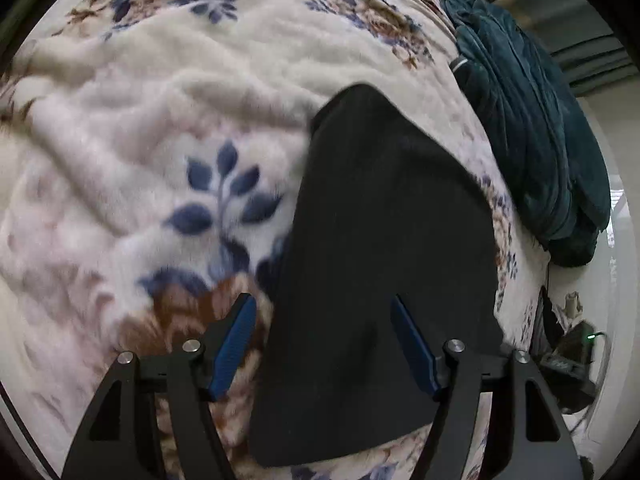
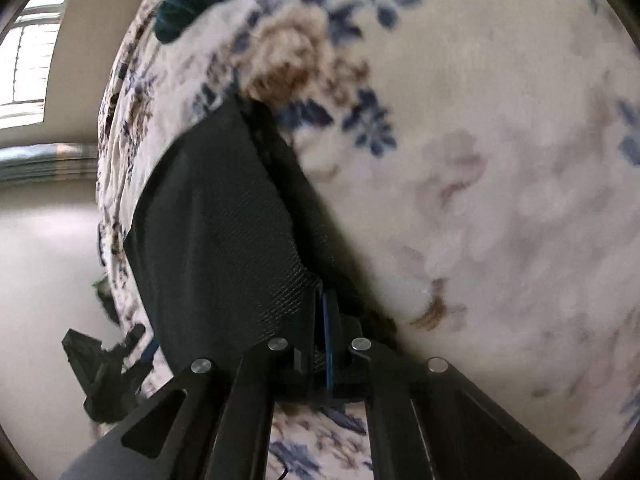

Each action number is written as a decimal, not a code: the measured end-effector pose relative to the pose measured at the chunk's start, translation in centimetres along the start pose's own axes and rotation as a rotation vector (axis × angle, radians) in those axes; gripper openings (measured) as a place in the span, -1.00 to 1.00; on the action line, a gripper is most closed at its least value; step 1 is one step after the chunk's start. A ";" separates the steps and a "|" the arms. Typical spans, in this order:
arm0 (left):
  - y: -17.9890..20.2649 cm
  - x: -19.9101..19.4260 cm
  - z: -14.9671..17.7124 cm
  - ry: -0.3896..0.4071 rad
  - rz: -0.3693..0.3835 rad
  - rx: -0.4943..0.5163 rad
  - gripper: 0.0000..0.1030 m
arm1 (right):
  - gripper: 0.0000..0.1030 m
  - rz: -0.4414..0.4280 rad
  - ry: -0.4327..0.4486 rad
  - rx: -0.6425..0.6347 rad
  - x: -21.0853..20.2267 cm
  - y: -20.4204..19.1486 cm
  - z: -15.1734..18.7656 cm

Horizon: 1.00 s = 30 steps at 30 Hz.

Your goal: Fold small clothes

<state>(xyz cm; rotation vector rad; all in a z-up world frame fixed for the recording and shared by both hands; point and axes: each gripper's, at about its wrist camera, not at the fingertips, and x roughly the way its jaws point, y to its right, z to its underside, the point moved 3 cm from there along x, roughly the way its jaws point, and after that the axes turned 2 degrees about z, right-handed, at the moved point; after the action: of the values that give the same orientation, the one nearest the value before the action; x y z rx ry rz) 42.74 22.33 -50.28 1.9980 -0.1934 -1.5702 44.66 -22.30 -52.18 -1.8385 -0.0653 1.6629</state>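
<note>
1. In the left wrist view, a fluffy cream blanket [image 1: 168, 120] with blue leaves and brown flowers is covering the bed and filling most of the left side.
2. The left tool [image 1: 323, 300] is hanging over the blanket with its two blue fingers [image 1: 236, 344] spread wide apart, and it is pinching nothing.
3. A black cloth [image 1: 380, 260] is lying on the blanket between and beyond the two fingers. It is looking wide near the tool and narrower at its far end.
4. To the right, a dark green blanket [image 1: 532, 140] is sitting bunched up at the edge of the bed, apart from the black cloth.
5. Far right and low down, some dark gear with a small green light [image 1: 590, 336] is showing beside the bed.
6. In the right wrist view, a bright window [image 2: 28, 52] is showing at the far left, with pale floor [image 2: 44, 280] below it.
7. The black cloth [image 2: 216, 240] is hanging up off the blanket, just right of the bed's edge.
8. The right tool [image 2: 322, 320] is pressed together and pinching one corner of the black cloth between its fingers.
9. The flowered blanket [image 2: 500, 160] is filling the whole right side, looking blurry.
</note>
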 end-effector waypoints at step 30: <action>-0.3 0.0 1.8 -0.060 0.091 0.067 0.31 | -0.88 -0.185 0.093 0.309 0.6 1.7 4.5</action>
<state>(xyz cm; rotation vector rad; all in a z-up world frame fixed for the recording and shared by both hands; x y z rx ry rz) 41.04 21.93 -50.66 1.9647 -0.3596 -1.5863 40.07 -21.47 -53.45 -1.6205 0.0572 1.3736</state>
